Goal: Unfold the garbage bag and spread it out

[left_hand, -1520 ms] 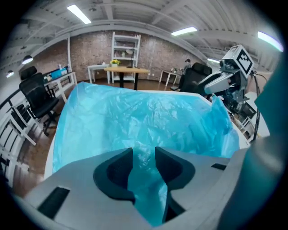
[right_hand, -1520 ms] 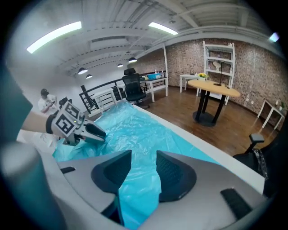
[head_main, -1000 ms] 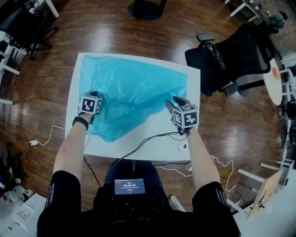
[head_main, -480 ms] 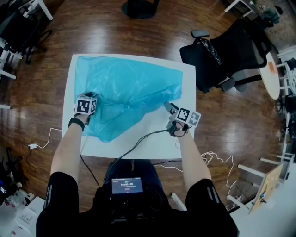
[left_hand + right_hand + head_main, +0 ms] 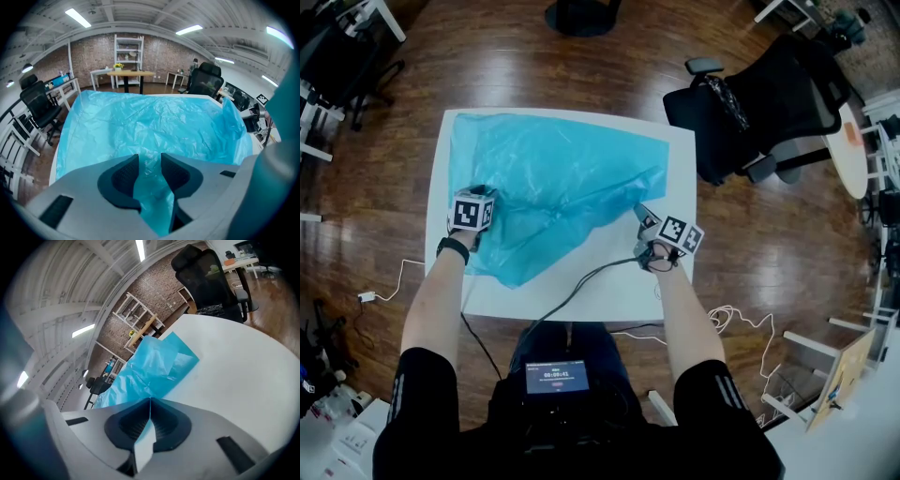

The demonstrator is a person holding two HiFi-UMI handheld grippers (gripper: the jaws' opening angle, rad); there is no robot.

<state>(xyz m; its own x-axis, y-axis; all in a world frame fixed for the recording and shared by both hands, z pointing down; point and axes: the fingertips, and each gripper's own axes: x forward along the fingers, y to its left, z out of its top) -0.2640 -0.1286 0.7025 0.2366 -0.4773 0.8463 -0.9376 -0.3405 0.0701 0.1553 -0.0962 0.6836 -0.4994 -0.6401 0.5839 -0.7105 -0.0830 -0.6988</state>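
A thin blue garbage bag lies spread over most of the white table, narrowing to a point near the front left. My left gripper sits at the bag's left edge. In the left gripper view, bunched film fills the gap between the jaws of the left gripper, which are shut on it. My right gripper is low on the table at the bag's right front edge. The jaws of the right gripper have just been closing and now meet, with a sliver of blue film between the pads.
A black office chair stands just beyond the table's right side. A black cable runs across the table's bare front strip toward the right hand. White cords lie on the wooden floor. More chairs and desks stand further off.
The right gripper sank toward the table, rolled over, and its jaws went from wide open to shut at the bag's right edge. The left gripper stayed where it was.
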